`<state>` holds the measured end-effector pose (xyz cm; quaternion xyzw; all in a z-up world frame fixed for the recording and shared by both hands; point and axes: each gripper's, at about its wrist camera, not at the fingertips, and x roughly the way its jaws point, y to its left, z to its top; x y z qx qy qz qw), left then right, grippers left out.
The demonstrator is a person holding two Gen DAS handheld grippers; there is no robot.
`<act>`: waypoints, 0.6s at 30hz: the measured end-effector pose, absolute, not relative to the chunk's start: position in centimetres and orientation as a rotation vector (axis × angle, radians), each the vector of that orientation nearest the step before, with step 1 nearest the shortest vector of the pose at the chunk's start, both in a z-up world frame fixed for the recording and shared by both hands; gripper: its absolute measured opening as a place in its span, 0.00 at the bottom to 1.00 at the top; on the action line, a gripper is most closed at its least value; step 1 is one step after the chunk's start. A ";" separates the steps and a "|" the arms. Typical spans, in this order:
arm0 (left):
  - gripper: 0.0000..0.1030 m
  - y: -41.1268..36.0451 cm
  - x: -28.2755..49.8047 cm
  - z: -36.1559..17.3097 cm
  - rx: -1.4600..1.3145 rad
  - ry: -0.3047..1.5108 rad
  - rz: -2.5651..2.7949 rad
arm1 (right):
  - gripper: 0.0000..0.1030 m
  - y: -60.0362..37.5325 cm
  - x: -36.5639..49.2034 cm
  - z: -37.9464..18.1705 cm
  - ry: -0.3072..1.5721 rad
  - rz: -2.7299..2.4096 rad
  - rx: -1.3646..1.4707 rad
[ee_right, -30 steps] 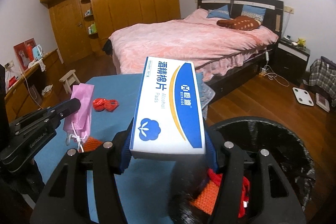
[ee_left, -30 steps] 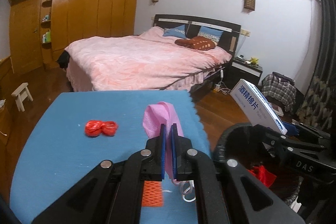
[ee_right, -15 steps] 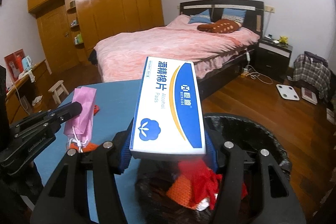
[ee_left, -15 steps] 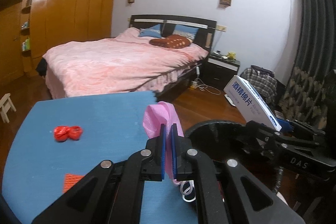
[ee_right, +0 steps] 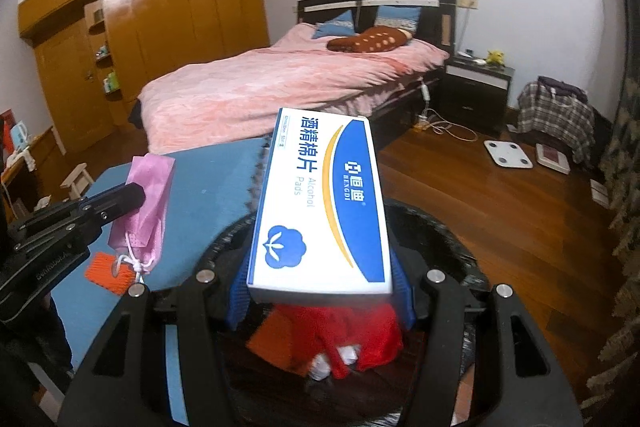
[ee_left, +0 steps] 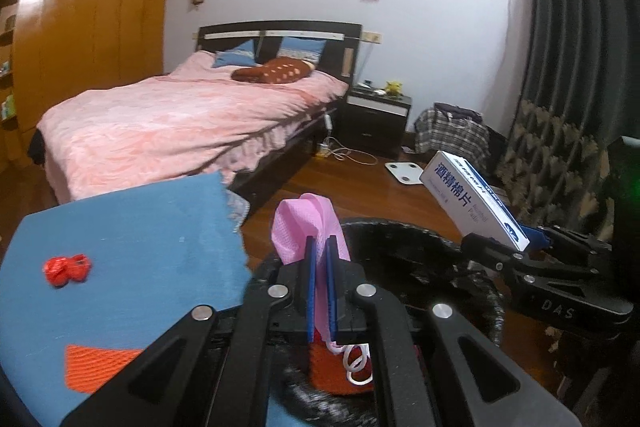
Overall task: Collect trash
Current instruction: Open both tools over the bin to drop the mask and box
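My left gripper (ee_left: pixel 319 247) is shut on a pink face mask (ee_left: pixel 308 227), held over the near rim of the black-lined trash bin (ee_left: pixel 420 231). The mask also shows in the right wrist view (ee_right: pixel 150 203), its white ear loops hanging down. My right gripper (ee_right: pixel 320 267) is shut on a white and blue alcohol pads box (ee_right: pixel 320 203), held above the bin (ee_right: pixel 448 247), which holds red and orange trash (ee_right: pixel 360 331). The box shows in the left wrist view (ee_left: pixel 472 203) at the right.
A blue table (ee_left: pixel 120 235) carries a crumpled red wrapper (ee_left: pixel 66 269) and an orange mesh piece (ee_left: pixel 100 367). A pink bed (ee_left: pixel 168 131), a nightstand (ee_left: pixel 376 115), a floor scale (ee_left: pixel 404 171) and dark curtains (ee_left: pixel 568 67) lie beyond.
Both grippers have moved right, off the table and over the bin, each keeping its hold. The red wrapper and orange mesh have stayed on the table.
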<state>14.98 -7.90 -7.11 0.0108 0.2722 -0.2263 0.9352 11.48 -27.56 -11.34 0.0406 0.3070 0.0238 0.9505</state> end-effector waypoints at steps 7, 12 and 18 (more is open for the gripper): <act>0.05 -10.8 16.0 -8.2 0.044 0.579 -0.522 | 0.54 -29.6 11.3 -12.9 0.651 0.001 0.095; 0.16 -11.8 16.6 -9.0 0.031 0.622 -0.548 | 0.59 -30.7 11.3 -14.1 0.670 -0.024 0.091; 0.57 -10.4 16.4 -8.9 0.006 0.622 -0.527 | 0.81 -30.7 11.0 -14.5 0.676 -0.042 0.089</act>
